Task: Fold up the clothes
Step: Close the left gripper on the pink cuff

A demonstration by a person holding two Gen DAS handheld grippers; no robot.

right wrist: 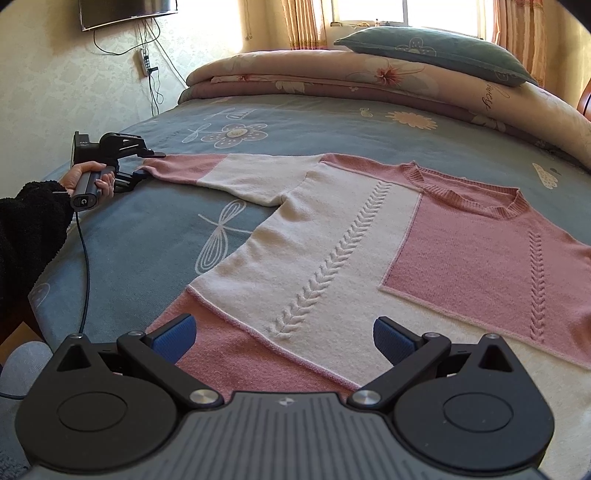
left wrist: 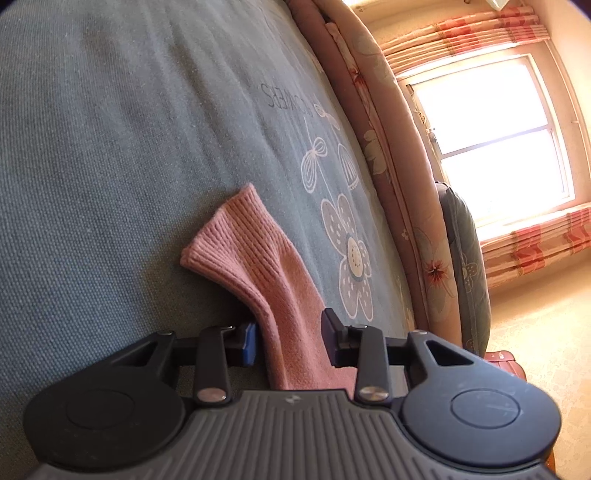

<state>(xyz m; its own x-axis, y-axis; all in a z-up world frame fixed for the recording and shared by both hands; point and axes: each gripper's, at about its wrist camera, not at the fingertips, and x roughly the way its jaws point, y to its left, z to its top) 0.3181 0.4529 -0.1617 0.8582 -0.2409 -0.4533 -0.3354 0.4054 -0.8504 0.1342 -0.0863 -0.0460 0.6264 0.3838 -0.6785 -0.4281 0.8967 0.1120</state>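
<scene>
A pink and cream knit sweater lies flat on the bed, front up, neck toward the pillows. Its left sleeve stretches out sideways to the pink cuff. My left gripper, seen from the right wrist view at the sleeve's end in a person's hand, is shut on the sleeve just behind the cuff; the knit is bunched between its pads. Over the pink hem at the sweater's lower left corner, my right gripper stands open, nothing between its fingers.
The bed has a grey-green sheet with flower prints. A folded floral quilt and a green pillow lie at the head. A cable hangs from the left gripper over the bed's edge. A TV hangs on the wall.
</scene>
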